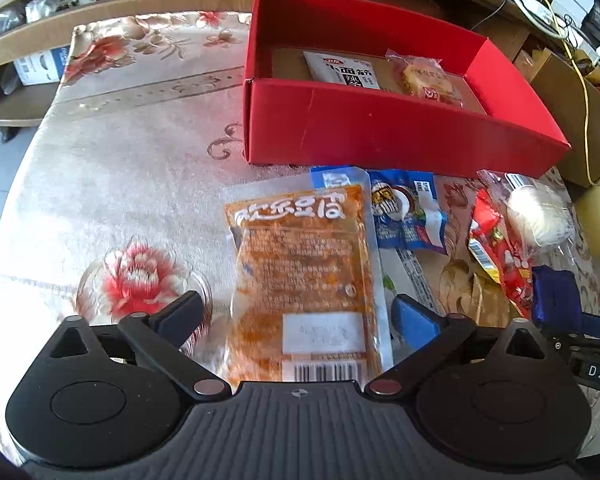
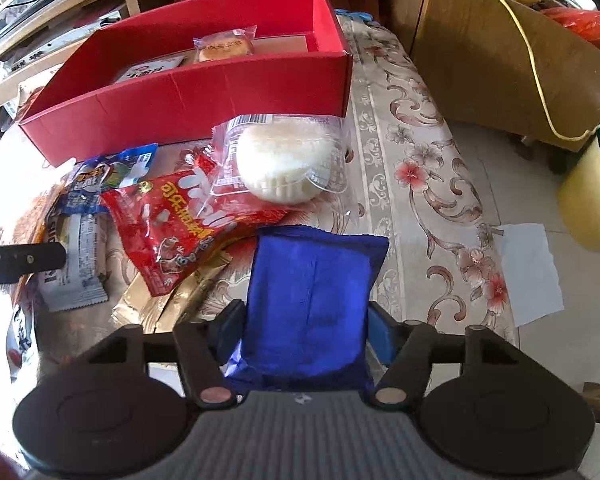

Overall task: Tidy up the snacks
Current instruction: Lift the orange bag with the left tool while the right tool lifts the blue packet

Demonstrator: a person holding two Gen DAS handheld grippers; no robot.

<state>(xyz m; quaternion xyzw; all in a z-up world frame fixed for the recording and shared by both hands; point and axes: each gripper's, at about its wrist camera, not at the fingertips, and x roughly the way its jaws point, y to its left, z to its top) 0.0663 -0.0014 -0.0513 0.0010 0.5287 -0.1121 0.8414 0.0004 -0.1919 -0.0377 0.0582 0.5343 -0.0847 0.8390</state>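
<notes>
Right gripper (image 2: 302, 320) fingers clamp the blue pouch (image 2: 308, 304) near the red box (image 2: 188, 96); soft, light, crinkly foil, best held mid-body. Left gripper (image 1: 300, 316) fingers spread, straddling the orange pack (image 1: 304, 272)

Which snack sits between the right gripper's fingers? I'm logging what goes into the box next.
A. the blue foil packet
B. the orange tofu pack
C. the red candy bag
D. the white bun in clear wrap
A: the right gripper has its fingers against both sides of the blue foil packet.
</notes>
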